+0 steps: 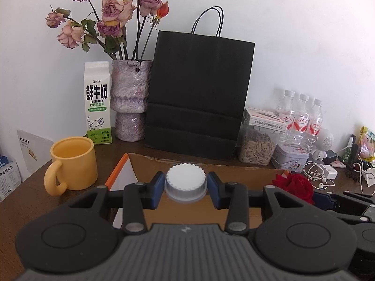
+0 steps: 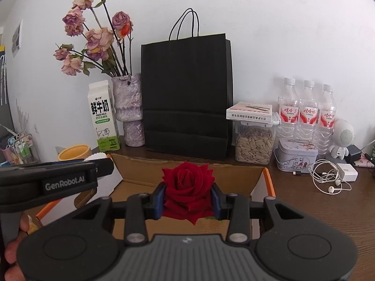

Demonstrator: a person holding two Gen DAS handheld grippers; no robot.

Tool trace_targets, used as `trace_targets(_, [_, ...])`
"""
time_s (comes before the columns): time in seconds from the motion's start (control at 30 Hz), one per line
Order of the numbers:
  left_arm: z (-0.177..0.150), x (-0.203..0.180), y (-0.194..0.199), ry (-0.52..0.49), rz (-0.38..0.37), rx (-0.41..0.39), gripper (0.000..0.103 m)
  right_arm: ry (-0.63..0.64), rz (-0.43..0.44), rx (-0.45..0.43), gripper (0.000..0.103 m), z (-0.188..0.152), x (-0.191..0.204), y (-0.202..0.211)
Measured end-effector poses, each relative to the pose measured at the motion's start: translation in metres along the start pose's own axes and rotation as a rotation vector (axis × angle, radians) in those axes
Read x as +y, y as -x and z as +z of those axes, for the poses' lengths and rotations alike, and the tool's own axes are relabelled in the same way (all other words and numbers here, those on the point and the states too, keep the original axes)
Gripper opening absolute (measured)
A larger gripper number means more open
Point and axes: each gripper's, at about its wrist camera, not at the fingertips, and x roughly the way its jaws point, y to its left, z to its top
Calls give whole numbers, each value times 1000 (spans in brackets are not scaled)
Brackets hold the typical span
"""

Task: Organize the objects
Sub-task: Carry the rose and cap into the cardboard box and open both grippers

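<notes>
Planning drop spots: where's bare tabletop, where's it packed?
Free: the strip between cardboard box and black paper bag, and the tabletop right of the box, below the earphones. Crowded: the back right around the seed jar, tin and water bottles.

Each view is taken from just behind its gripper, looking forward and slightly downward along the fingers toward the white wall at the back of the counter (image 1: 28, 187). The left wrist view is set close above the open cardboard box (image 1: 211, 171), with the yellow mug (image 1: 75, 161) near on its left. The right wrist view is placed just to the right. The black paper bag (image 1: 199, 93), milk carton (image 2: 103, 119), vase (image 2: 130, 110) and water bottles (image 2: 307, 112) are shared by both. Each gripper is caught at the other view's edge.
</notes>
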Motion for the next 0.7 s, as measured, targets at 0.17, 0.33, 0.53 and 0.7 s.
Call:
trace_targets(0.17, [-7,-1,-9,-18,3,39,41,12,-1,42,38,-8,1,-9])
trace_targets(0.33, [-8,-1,-11,-21,3,58,43,17,-3,67,42,-11,1,-13])
trace_targets(0.53, [-7,-4,-2,-27,24,12,103,4,-32,76,103,-12,-3,-14])
trace_targets(0.7, [-6,-4,0,-25,16,13,103,-16,-43,90,103,-12,-6,-16])
